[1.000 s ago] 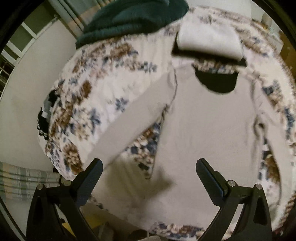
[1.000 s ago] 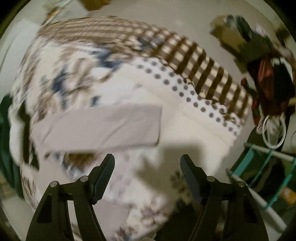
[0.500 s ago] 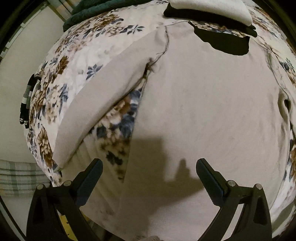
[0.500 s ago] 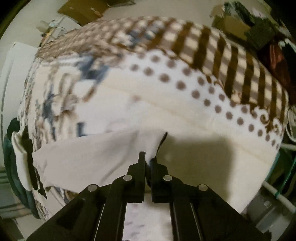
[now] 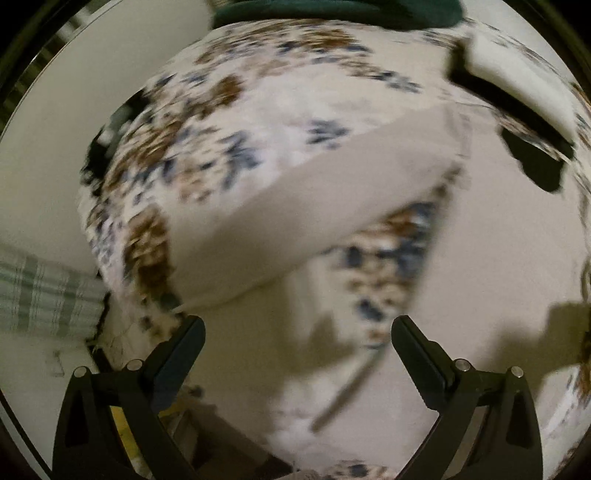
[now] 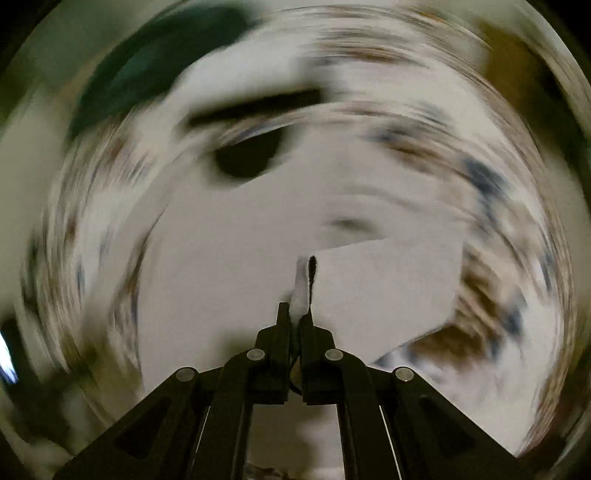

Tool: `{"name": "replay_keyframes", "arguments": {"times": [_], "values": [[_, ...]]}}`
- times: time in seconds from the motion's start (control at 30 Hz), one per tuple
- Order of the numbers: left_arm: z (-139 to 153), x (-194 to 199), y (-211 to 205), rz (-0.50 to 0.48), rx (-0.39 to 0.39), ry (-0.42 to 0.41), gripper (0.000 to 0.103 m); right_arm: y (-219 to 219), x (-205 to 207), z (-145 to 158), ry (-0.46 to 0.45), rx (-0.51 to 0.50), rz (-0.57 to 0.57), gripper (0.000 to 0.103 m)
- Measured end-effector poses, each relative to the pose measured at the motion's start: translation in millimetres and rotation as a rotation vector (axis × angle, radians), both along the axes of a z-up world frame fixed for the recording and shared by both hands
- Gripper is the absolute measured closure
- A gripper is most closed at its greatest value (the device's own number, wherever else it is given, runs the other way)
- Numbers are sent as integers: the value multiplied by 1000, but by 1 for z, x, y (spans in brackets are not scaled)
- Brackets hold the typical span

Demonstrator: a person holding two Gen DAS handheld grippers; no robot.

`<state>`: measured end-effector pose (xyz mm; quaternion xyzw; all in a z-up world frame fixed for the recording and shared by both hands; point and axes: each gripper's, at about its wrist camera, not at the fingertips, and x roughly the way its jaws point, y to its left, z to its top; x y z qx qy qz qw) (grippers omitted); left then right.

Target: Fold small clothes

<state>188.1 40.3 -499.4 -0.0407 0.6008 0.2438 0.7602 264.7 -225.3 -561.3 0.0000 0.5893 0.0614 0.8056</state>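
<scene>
A light grey long-sleeved top [image 5: 509,240] lies spread on a floral bedspread [image 5: 229,122]. Its one sleeve [image 5: 295,206] stretches out to the left in the left wrist view. My left gripper [image 5: 297,343] is open and empty, hovering over the sleeve's cuff end and the top's lower hem. My right gripper [image 6: 295,317] is shut on the cuff of the other sleeve [image 6: 388,284], which is carried over the top's body [image 6: 229,258]. The dark neck opening [image 6: 243,158] shows beyond. The right wrist view is heavily blurred by motion.
A folded cream garment on a black one [image 5: 517,85] lies past the collar. A dark green cloth [image 5: 332,14] sits at the far edge of the bed. A plaid fabric [image 5: 40,295] hangs below the bed's left edge.
My right gripper closed on the sleeve cuff and swung it over the top's body. My left gripper, still open, shifted left toward the other sleeve.
</scene>
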Motion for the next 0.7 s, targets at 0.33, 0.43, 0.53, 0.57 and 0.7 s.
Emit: {"name": "replay_keyframes", "arguments": {"times": [0.33,0.43,0.53,0.57,0.7], "values": [[-18,-48,79,158,48,44,0,198,-102,-116,171,-268,604,100],[-27,-55,89,175,37,53,0,201,-109,-132,195,-310,634,100],[-33,-57,100,201,6,49,0,195,-99,-148,229,-332,618,97],[-34,-56,106,215,-23,43,0,187,-88,-150,266,-291,583,92],[-36,-57,135,281,-129,-19,0,141,-36,-139,385,-56,424,41]]}}
